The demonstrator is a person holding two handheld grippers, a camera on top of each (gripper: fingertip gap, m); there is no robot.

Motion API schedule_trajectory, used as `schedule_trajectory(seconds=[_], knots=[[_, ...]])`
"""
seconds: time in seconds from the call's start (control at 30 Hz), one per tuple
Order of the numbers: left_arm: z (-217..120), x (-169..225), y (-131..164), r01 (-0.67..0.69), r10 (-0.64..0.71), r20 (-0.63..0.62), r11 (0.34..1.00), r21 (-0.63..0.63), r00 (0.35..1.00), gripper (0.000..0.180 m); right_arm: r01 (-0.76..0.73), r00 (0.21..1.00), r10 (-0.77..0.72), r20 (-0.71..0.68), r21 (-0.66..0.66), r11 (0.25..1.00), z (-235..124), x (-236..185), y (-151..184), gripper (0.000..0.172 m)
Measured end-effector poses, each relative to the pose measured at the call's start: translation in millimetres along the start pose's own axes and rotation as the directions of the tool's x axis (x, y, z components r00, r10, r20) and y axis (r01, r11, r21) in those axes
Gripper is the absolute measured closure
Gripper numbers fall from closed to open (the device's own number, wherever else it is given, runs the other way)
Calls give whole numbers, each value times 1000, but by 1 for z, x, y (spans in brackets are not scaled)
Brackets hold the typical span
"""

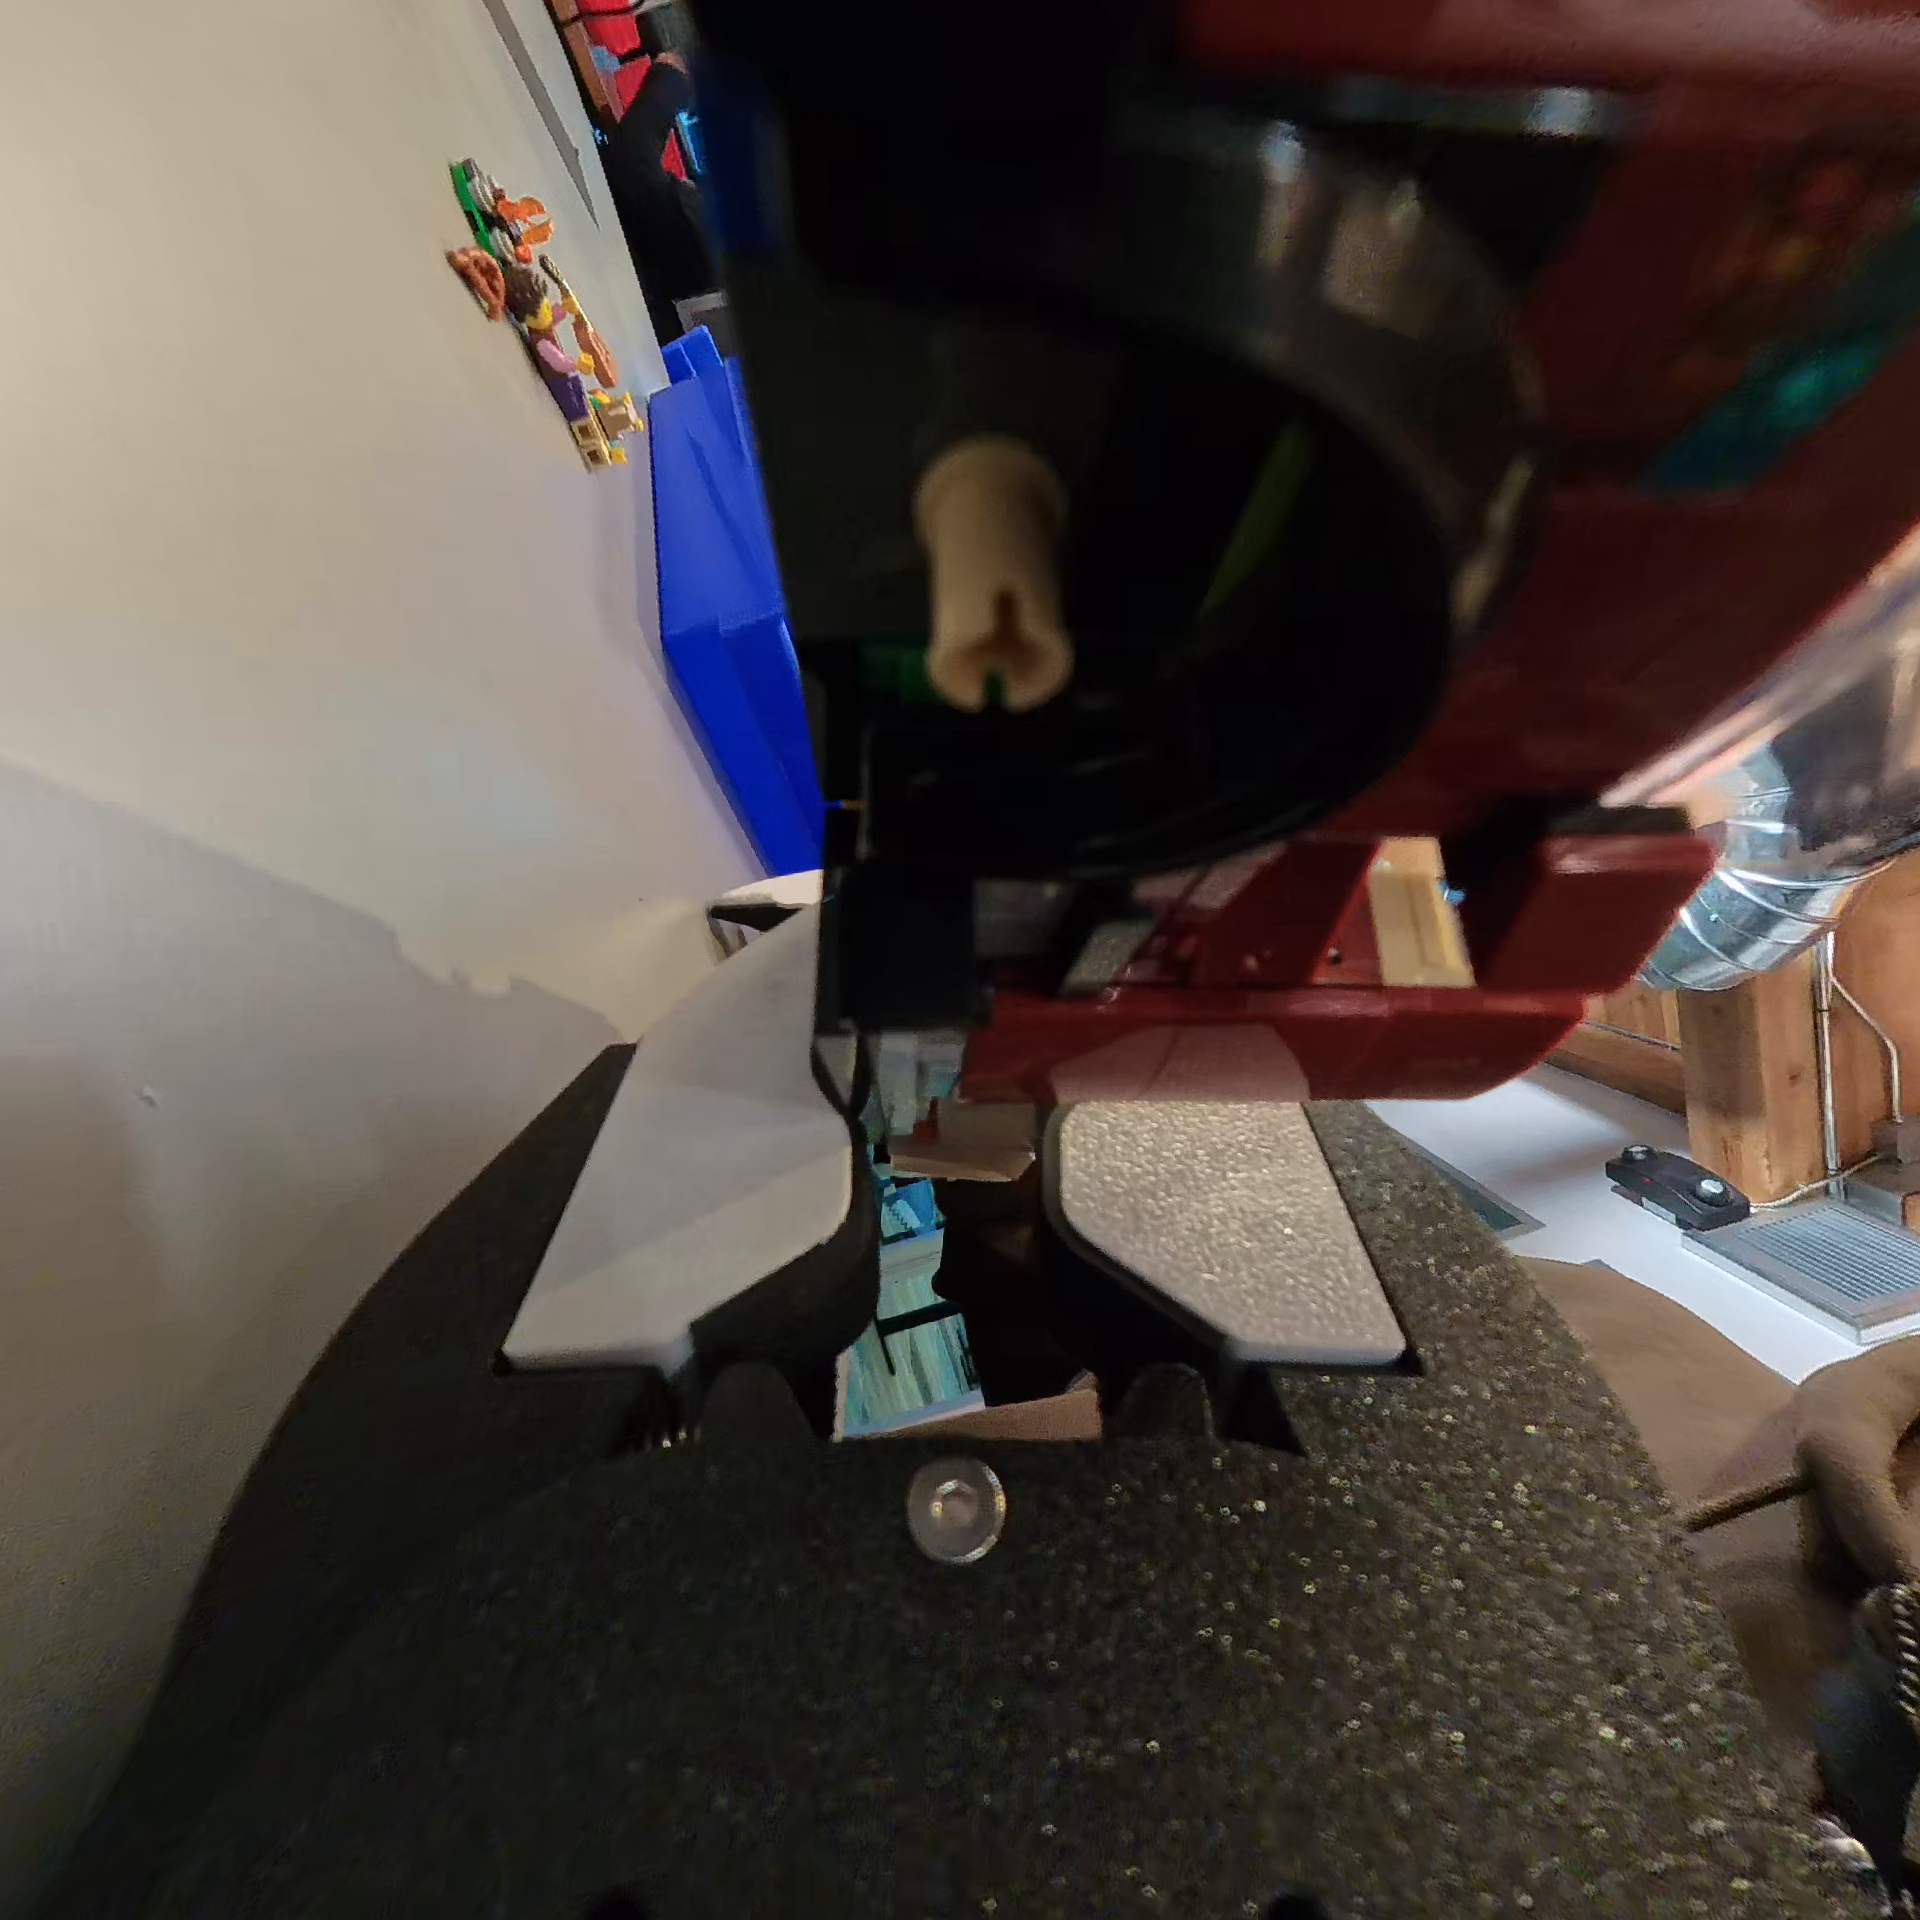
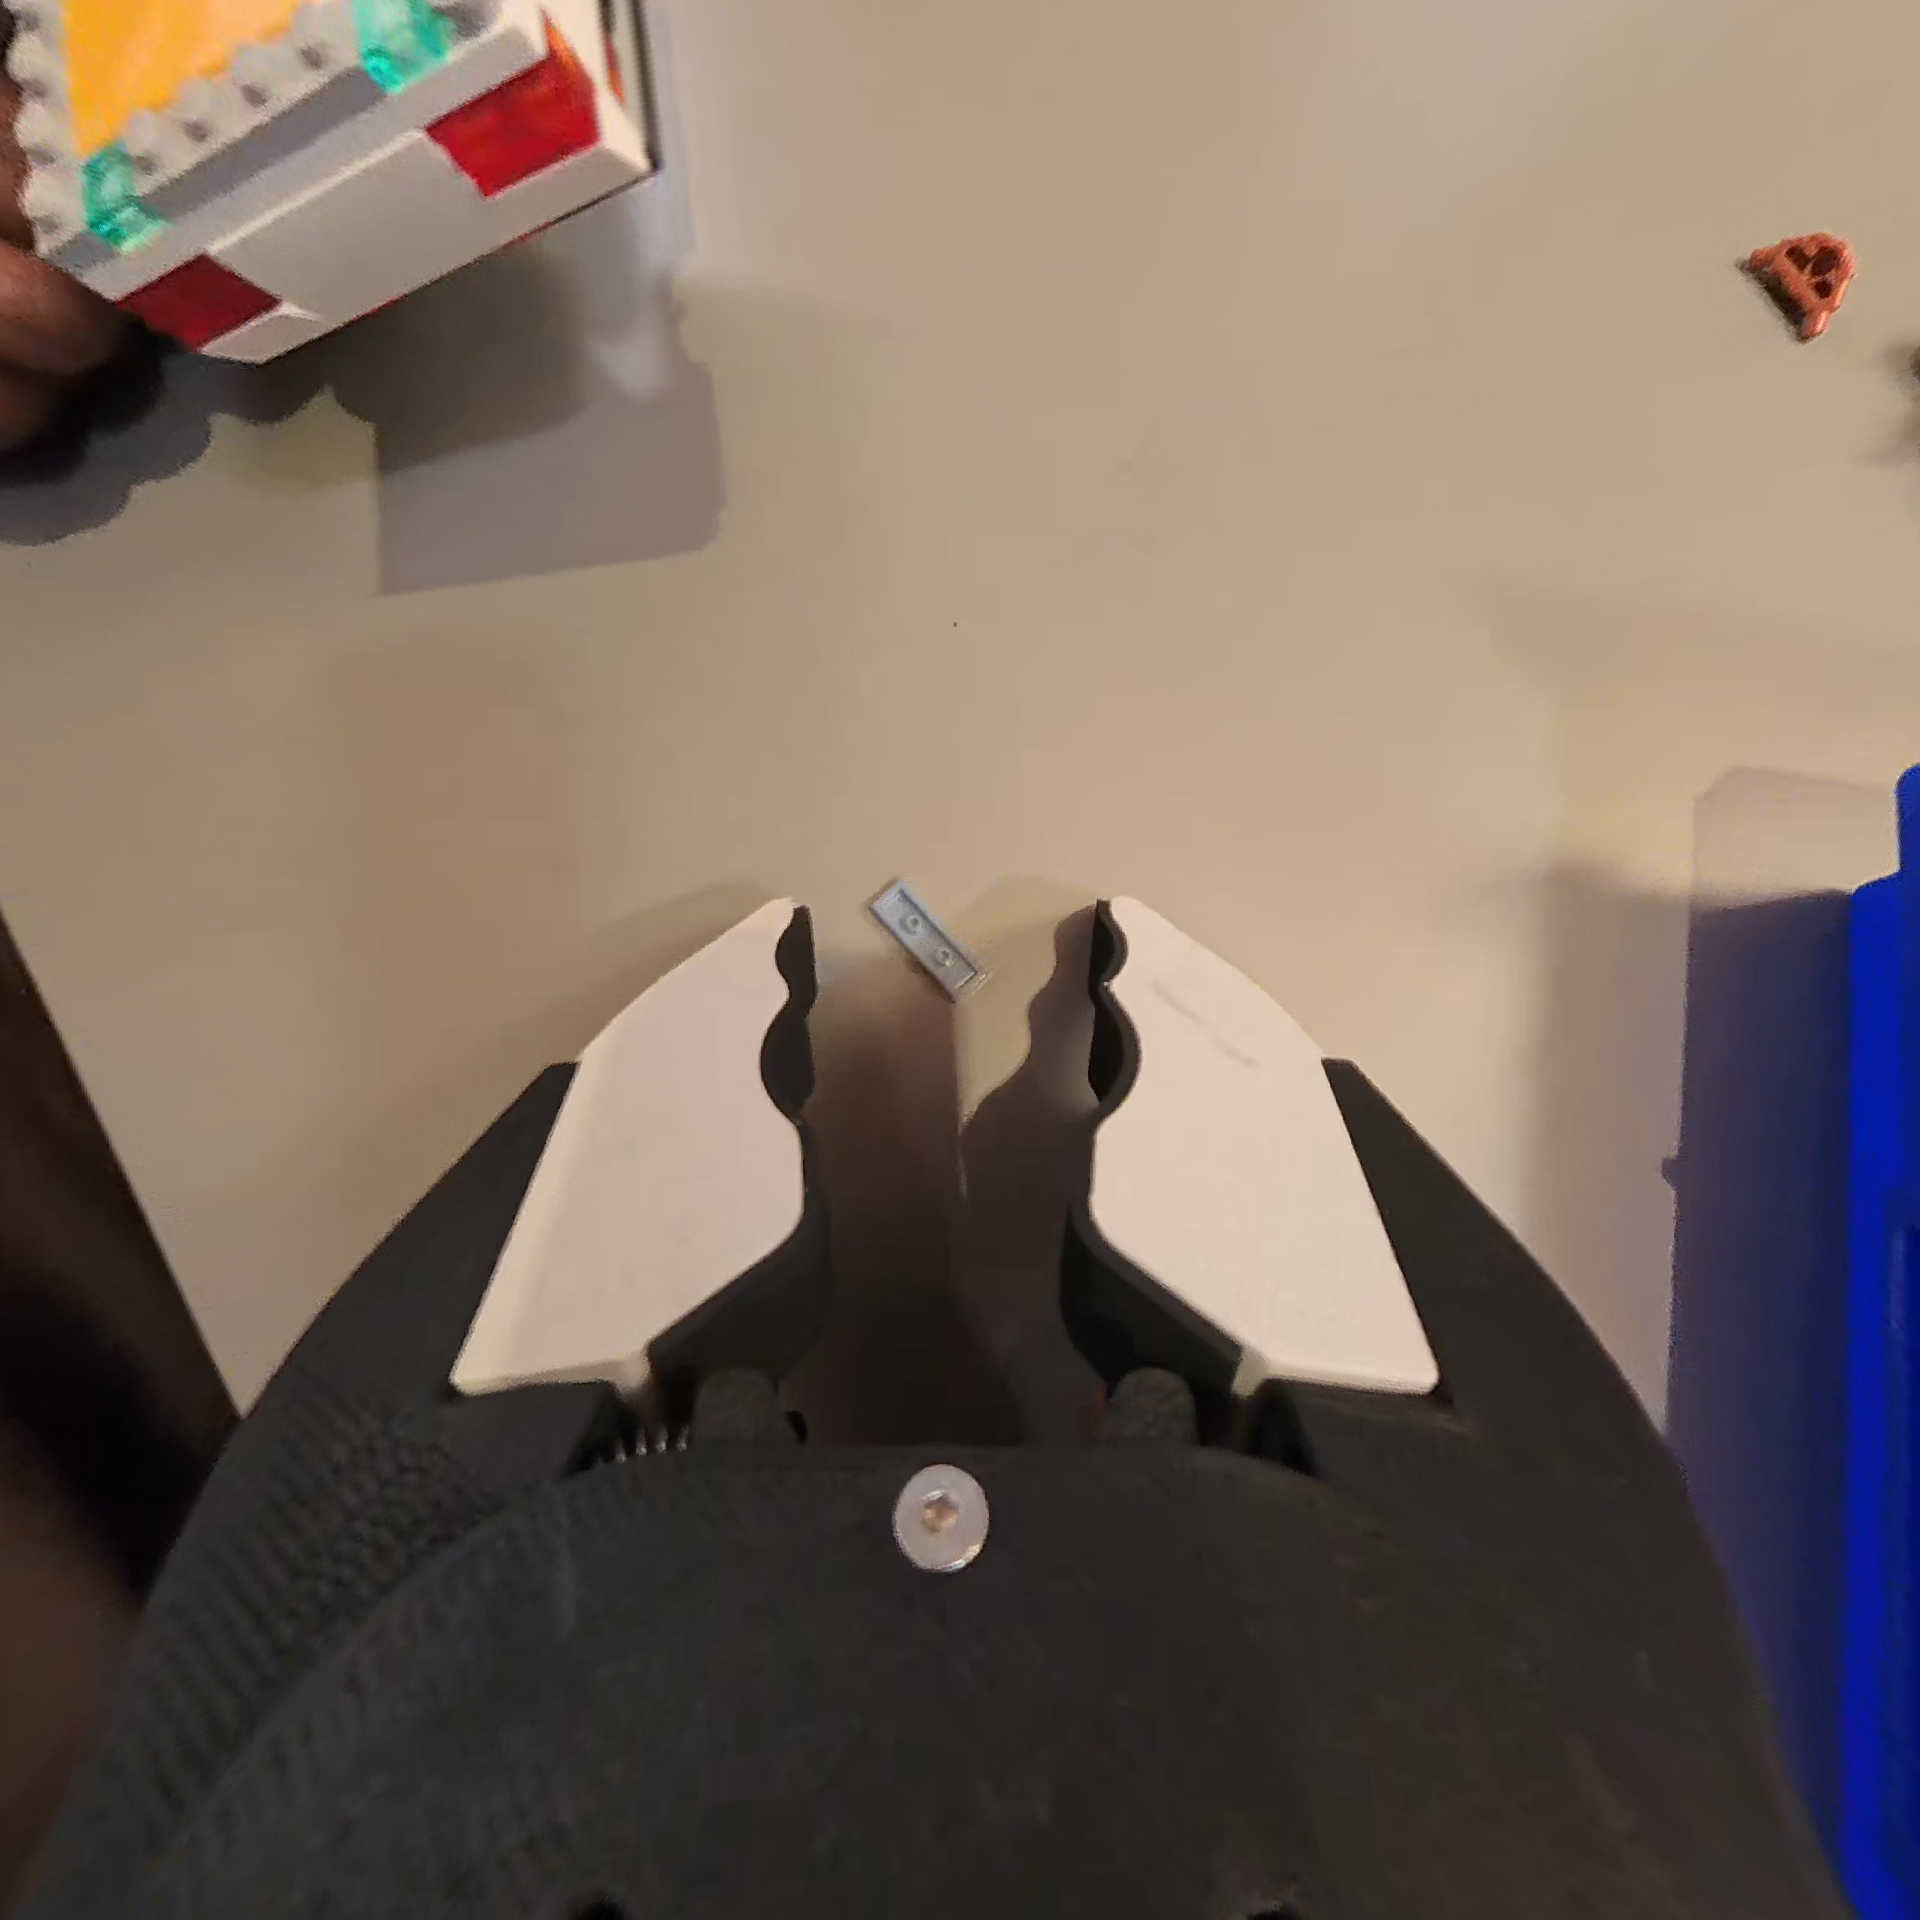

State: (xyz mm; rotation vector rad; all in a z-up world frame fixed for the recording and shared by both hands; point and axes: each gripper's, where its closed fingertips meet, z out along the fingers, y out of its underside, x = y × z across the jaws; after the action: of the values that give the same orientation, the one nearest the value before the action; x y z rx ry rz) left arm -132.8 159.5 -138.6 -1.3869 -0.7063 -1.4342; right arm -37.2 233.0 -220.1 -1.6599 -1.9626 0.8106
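The left claw (image 1: 940, 997) grips a dark red brick model (image 1: 1351, 997) held off the worktop (image 1: 260, 623). The right claw (image 2: 954, 940) stands wide over a small grey plate (image 2: 928, 938) lying flat, askew between untouched pads; closing could skid or flip it.

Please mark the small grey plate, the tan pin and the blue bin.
small grey plate (image 2: 928, 940): right wrist view, studded top face, between the open tongs.
tan pin (image 1: 992, 571): left wrist view, mid-shaft.
blue bin (image 1: 727, 623): left wrist view, side wall.
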Motion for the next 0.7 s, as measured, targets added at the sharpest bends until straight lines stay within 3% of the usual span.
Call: schedule_trajectory(seconds=[0.27,0.4,0.7], knots=[[6,-12,-9,13,-11,54,999,-45,998,149,57,998,-57,24,-2,998,3,5,-3,130],[12,-22,-13,51,-42,96,995,-90,994,150,70,997,-70,46,-4,998,6,5,-6,163],[25,-37,-33,22,23,211,978,-207,977,150,78,993,-79,90,10,997,15,14,-21,164]])
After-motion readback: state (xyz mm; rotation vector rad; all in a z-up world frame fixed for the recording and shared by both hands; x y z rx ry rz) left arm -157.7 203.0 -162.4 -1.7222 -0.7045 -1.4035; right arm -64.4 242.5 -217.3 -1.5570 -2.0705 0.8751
